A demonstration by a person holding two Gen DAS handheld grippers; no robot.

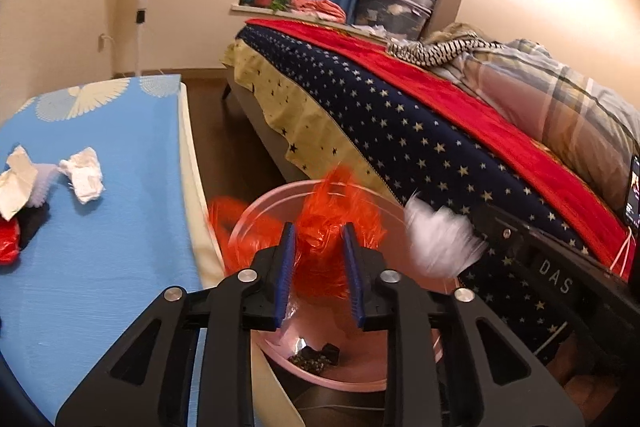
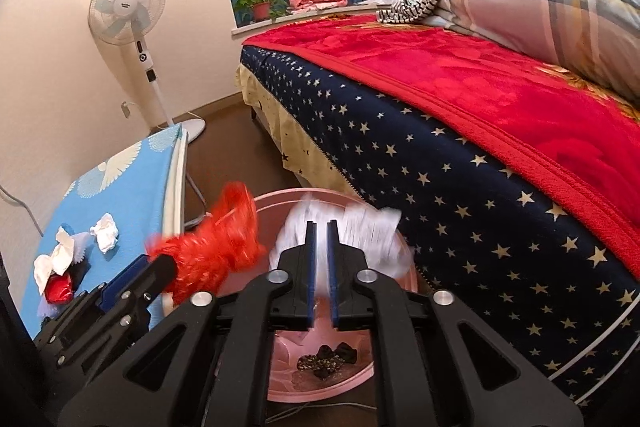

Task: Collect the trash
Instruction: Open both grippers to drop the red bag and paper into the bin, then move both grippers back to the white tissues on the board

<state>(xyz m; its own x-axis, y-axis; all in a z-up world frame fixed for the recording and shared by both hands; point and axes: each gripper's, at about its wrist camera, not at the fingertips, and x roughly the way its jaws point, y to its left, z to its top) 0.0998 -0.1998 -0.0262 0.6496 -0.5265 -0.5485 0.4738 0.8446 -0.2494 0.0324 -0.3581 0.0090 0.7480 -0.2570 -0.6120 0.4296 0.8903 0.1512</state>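
Orange crinkly plastic (image 1: 324,231) sits pinched in the narrowly parted left gripper (image 1: 319,267) over the pink bin (image 1: 280,355), while the nearly closed right gripper (image 2: 321,267) clamps blurred white paper (image 2: 360,227), which could flutter outside the rim if released mid-swing.

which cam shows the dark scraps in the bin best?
Right wrist: the dark scraps lie unblocked on the pink bin's floor, below the right claw. Left wrist shows only a smaller patch, partly cut off between the claw arms.
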